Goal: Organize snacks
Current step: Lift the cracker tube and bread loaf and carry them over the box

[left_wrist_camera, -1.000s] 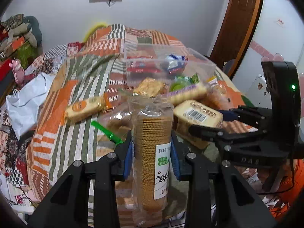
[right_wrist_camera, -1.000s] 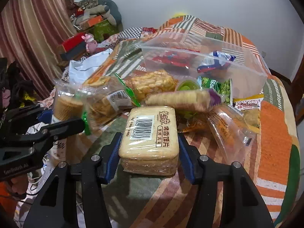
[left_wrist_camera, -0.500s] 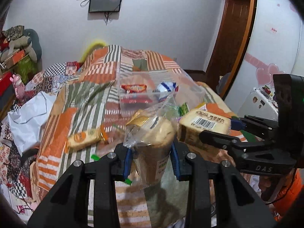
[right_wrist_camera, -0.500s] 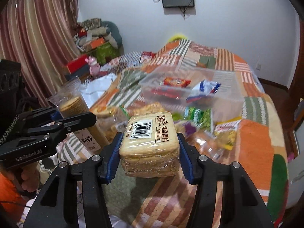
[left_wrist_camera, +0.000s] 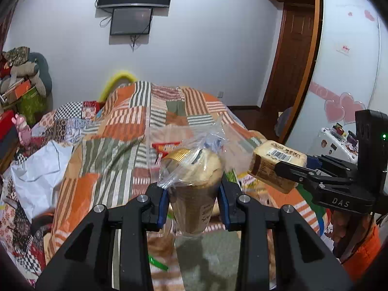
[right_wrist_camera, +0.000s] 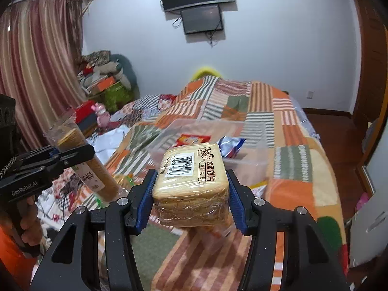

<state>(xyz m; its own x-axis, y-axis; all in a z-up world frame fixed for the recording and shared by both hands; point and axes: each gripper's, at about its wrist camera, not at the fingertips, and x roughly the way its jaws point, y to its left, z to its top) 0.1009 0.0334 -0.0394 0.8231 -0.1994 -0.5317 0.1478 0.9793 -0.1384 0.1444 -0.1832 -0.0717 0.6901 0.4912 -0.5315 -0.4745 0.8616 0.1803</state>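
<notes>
Evidently, the cracker sleeve [left_wrist_camera: 196, 194] was clamped by the left gripper [left_wrist_camera: 194, 202] and the biscuit pack [right_wrist_camera: 191, 181] by the right gripper [right_wrist_camera: 190, 198], both raised clear of the bedspread [right_wrist_camera: 286, 111] (presumably bound for the clear bin [right_wrist_camera: 252, 165])

1. We are showing the left gripper [left_wrist_camera: 194, 201]: black angular fingers, blue pads, silver screws; its side is reading "GenRobot.AI".
2. We are showing the right gripper [right_wrist_camera: 191, 196]: matching build, "DAS" lettering, green light.
3. We are wearing orange sleeves [right_wrist_camera: 12, 264].
</notes>
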